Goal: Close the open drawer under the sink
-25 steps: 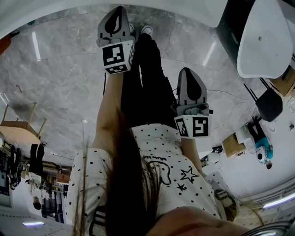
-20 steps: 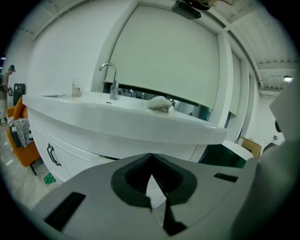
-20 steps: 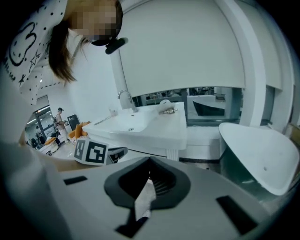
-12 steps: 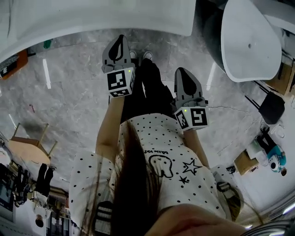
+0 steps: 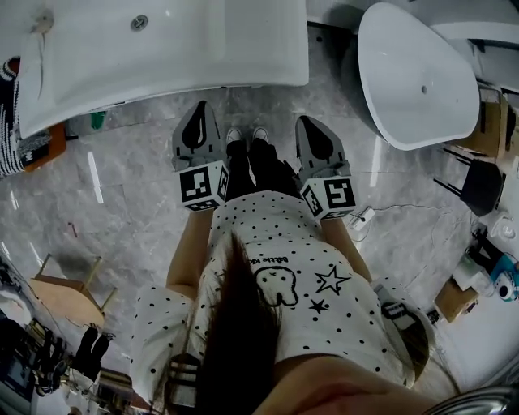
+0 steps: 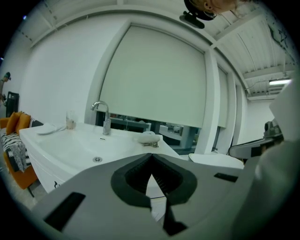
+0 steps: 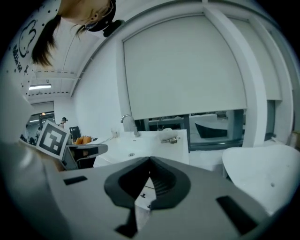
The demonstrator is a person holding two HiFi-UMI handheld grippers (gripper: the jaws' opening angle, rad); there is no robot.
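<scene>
The white sink (image 5: 162, 49) with its drain (image 5: 139, 22) lies at the top left of the head view; the drawer under it is hidden beneath the basin there. My left gripper (image 5: 199, 107) and right gripper (image 5: 305, 121) hang side by side in front of the sink, either side of the person's shoes (image 5: 247, 134), both shut and empty. The left gripper (image 6: 151, 155) looks over the sink top (image 6: 84, 145) and tap (image 6: 104, 117). The right gripper (image 7: 150, 160) sees the same sink (image 7: 140, 140) further left, with a white cabinet front (image 7: 143, 199) showing through its jaws.
A white freestanding tub (image 5: 418, 73) stands at the right, with a black chair (image 5: 478, 182) beyond it. A cable (image 5: 381, 212) lies on the grey marble floor. A wooden stool (image 5: 69, 296) is at the lower left, an orange seat (image 5: 49, 142) by the sink's left end.
Both grippers have come up from near the floor and now sit level with each other. The sink top and the whole tub have come into the head view.
</scene>
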